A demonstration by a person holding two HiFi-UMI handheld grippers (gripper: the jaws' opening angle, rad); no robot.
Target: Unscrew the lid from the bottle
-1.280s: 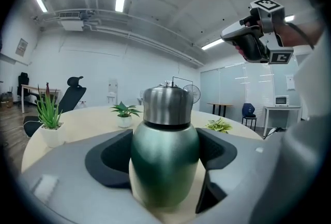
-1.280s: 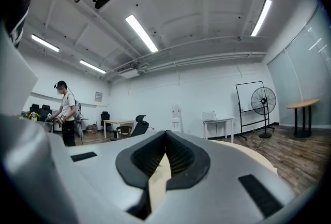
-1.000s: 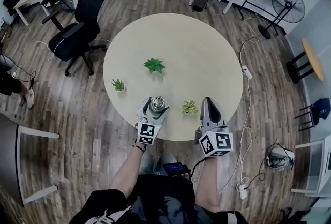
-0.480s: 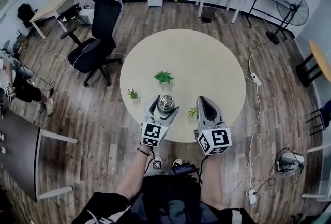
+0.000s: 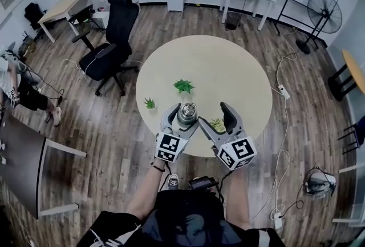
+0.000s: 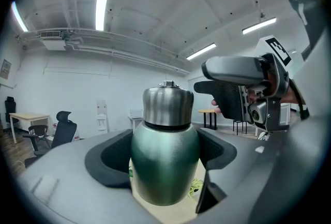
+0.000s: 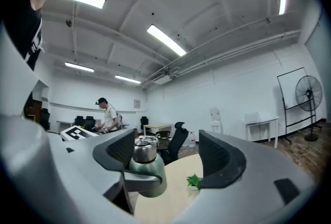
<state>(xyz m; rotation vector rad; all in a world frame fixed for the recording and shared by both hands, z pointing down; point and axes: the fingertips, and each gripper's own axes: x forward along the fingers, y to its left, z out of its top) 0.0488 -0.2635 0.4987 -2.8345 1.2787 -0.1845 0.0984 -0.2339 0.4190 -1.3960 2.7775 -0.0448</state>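
A dark green metal bottle (image 5: 186,118) with a steel lid (image 5: 187,109) stands near the front edge of the round table (image 5: 228,63). My left gripper (image 5: 183,117) is shut on the bottle's body (image 6: 164,163), below the lid (image 6: 167,105). My right gripper (image 5: 212,116) is just right of the bottle, and its jaws are opening. Nothing is between the right jaws. In the right gripper view the bottle (image 7: 147,175) stands in front of the left jaw, with the lid (image 7: 144,149) level with it. The right gripper (image 7: 170,158) points across the table.
Three small potted plants stand on the table: one in the middle (image 5: 183,85), one at the left (image 5: 149,103), one under my right gripper (image 5: 217,124). A black office chair (image 5: 111,40) stands off the table's left. A person (image 7: 107,114) is far off in the room.
My right gripper's jaws have gone from shut to wide apart, and it has swung left toward the bottle. The left gripper keeps its hold on the bottle.
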